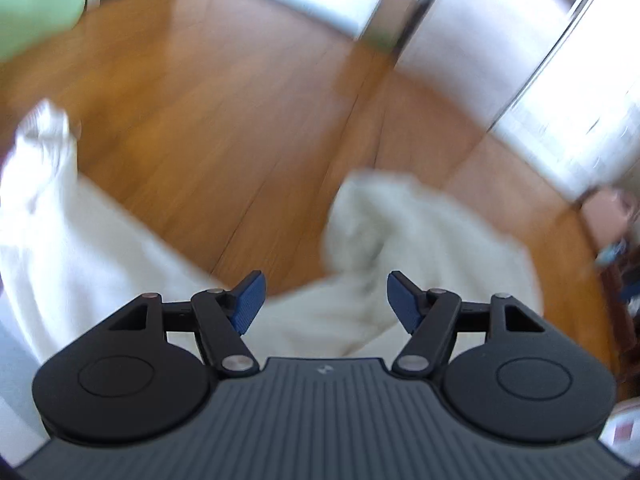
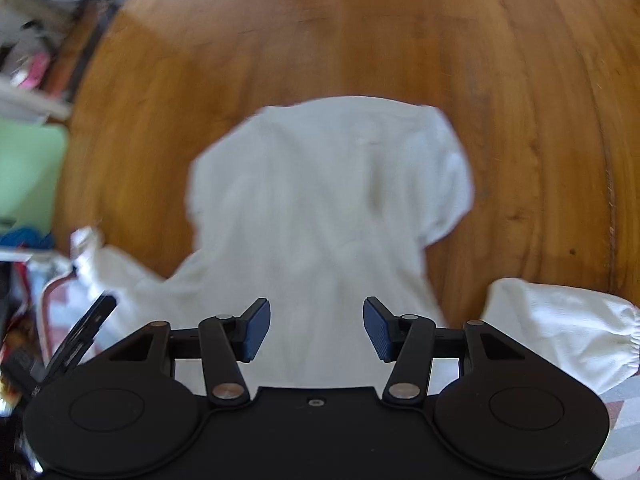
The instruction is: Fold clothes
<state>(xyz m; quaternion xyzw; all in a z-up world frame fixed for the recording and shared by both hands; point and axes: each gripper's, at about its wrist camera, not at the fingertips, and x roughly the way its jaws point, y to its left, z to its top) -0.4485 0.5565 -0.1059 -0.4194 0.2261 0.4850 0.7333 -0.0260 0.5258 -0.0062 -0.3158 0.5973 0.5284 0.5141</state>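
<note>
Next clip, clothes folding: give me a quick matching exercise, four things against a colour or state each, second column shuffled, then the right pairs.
Things:
1. white garment
2. wooden floor
3. right gripper
4. elastic cuff

Colour or state:
A. gathered, at the right edge of the right wrist view
B. open, nothing between its pads
C. spread out, partly rumpled
D. brown

Pairs: 1-C, 2-D, 3-B, 4-A
</note>
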